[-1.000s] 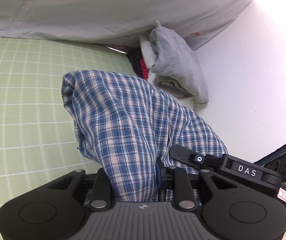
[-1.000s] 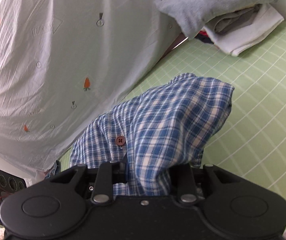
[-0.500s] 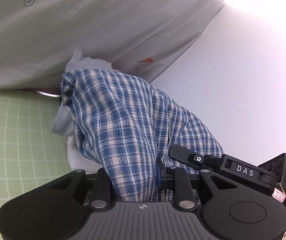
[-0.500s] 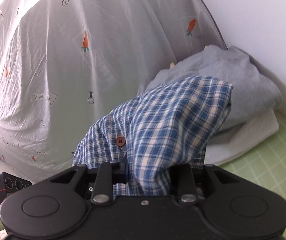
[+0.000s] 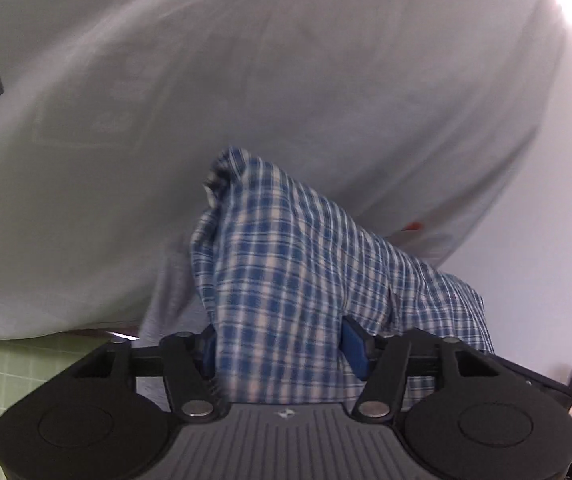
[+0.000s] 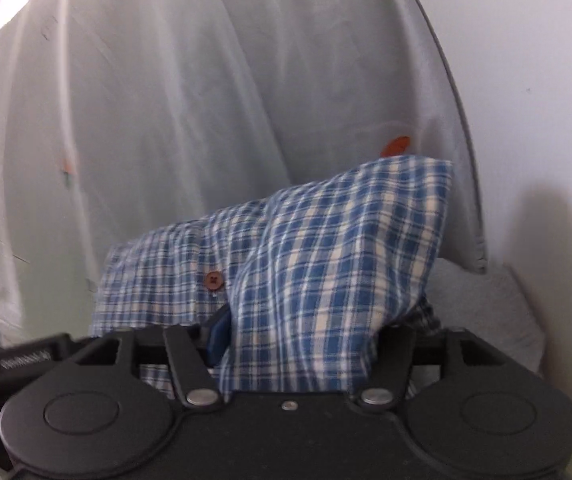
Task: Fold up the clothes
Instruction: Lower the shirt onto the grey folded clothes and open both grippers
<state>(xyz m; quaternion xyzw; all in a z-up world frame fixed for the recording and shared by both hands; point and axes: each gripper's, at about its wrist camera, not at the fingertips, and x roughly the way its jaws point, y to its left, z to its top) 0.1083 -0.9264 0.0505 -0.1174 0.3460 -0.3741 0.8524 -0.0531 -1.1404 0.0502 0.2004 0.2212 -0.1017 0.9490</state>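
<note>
The blue checked shirt [image 5: 305,280] hangs bunched between the two grippers, lifted clear of the green checked mat [image 5: 14,364] that shows only at 8 o'clock in the left wrist view. The left gripper [image 5: 282,344] has its jaws pinching a thick gather of the cloth, the blue pads pressed into it from both sides. The right gripper [image 6: 297,336] likewise has its jaws closed on a wad of the same shirt; a brown button [image 6: 213,279] sits just above that grip, at 11 o'clock from it.

Behind the shirt, filling 10 to 2 o'clock in both views, is a pale sheet [image 6: 166,100] printed with small carrots, and beyond it a white wall [image 6: 545,80]. At 4 o'clock in the right wrist view a grey folded garment [image 6: 485,304] lies low against the wall, partly hidden by the shirt.

The step in hand looks like carrying or raising the shirt in the air with both grippers, though both views are blurred and point upward, so where it is headed cannot be read. Held like this, the shirt could be a folded bundle on its way to the grey garment, or a crumpled one being lifted to shake out and lay flat; its folds are too bunched to settle which. Either way the next move calls for both grips to hold evenly, so the cloth does not slip out of one side and sag.
</note>
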